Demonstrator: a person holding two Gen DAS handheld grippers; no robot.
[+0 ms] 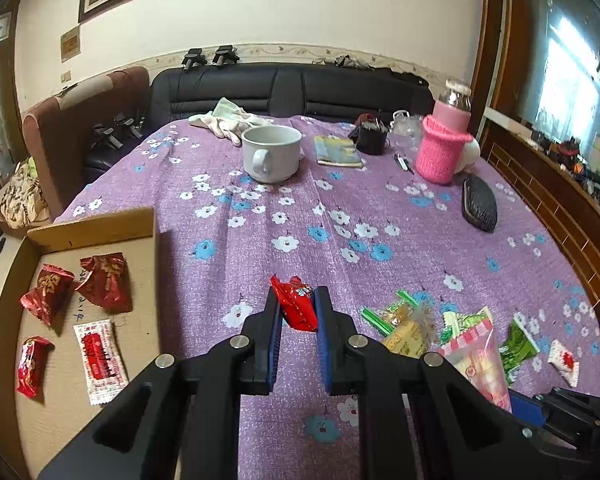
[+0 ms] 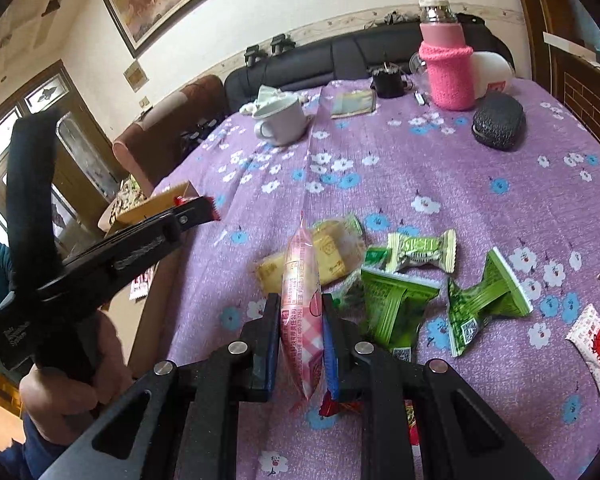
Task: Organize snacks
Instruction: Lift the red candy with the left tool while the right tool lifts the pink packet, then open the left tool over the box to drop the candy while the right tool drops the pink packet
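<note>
Looking along the left gripper (image 1: 297, 306) first: its jaws are pinched on a red candy (image 1: 296, 306), held up just above the purple cloth (image 1: 340, 208). To the left sits the cardboard box (image 1: 100, 226), and it's already got stock: two dark red packets (image 1: 106, 282) side by side at the back, a small red candy (image 1: 30, 366) at the near left, and a white sachet (image 1: 99, 360) beside it. Off to the right on the cloth lie a yellow biscuit pack (image 1: 408, 334), a green packet (image 1: 520, 344) and a white-and-red sachet (image 1: 564, 360). Further back stand a white mug (image 1: 272, 154) and a pink-sleeved bottle (image 1: 444, 142), with a dark case (image 1: 480, 204) near the bottle.

Over to the right wrist: the right gripper (image 2: 302, 308) has its jaws closed on a pink pouch (image 2: 302, 304), standing on edge between the pads. Just behind it lies the biscuit pack (image 2: 324, 256); to the right, three green packets (image 2: 396, 312) cluster together, and the sachet (image 2: 594, 346) lies apart at the far right. Something red (image 2: 332, 406) peeks out under the right finger, too hidden to name. At left, the left gripper (image 2: 204, 210) shows side-on beside the box (image 2: 156, 206).
</note>
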